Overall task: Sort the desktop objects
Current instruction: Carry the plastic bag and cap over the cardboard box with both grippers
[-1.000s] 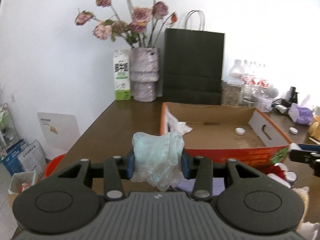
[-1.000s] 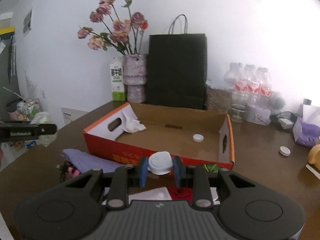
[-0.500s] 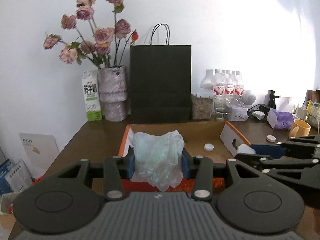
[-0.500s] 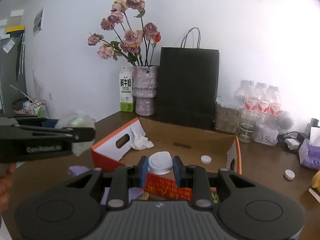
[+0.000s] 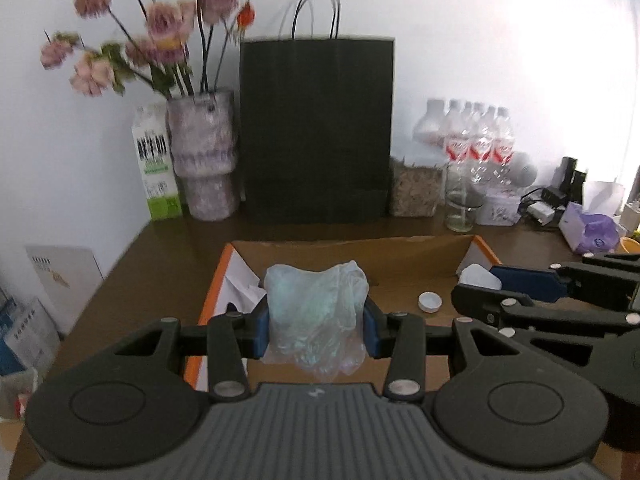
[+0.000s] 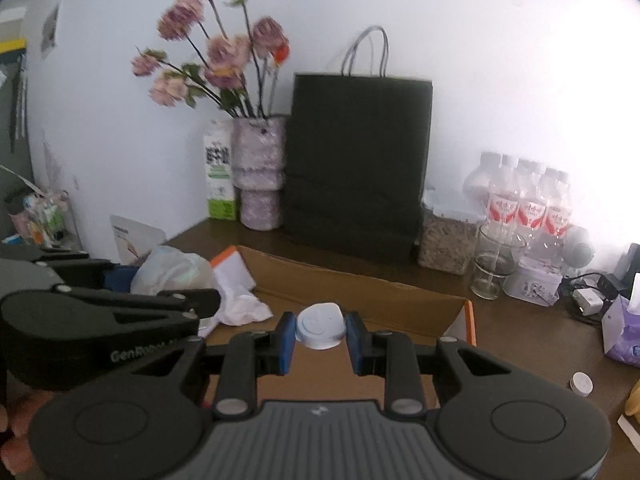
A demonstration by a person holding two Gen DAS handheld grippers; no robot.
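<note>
Brown table [image 5: 168, 248] carried an open cardboard box [image 5: 400, 248] with orange edges. Behind it along the wall: black paper bag [image 5: 316, 128], vase [image 5: 206, 152] of pink flowers, milk carton [image 5: 154, 164] with blurred print, maybe Chinese, and red-labelled water bottles [image 5: 476, 140]. A glass [image 6: 494, 266] and tissue pack [image 6: 624, 332] sat to the right. Left gripper [image 5: 316, 322] was clamped on a crumpled clear plastic bag [image 5: 316, 308], held over the box's near side. Right gripper [image 6: 320, 338] pinched a white cap [image 6: 320, 326] above the box. Crumpled tissue [image 6: 240, 304] and a small white lid [image 5: 430, 302] lay inside. "GenRobot" partly readable on left gripper.
</note>
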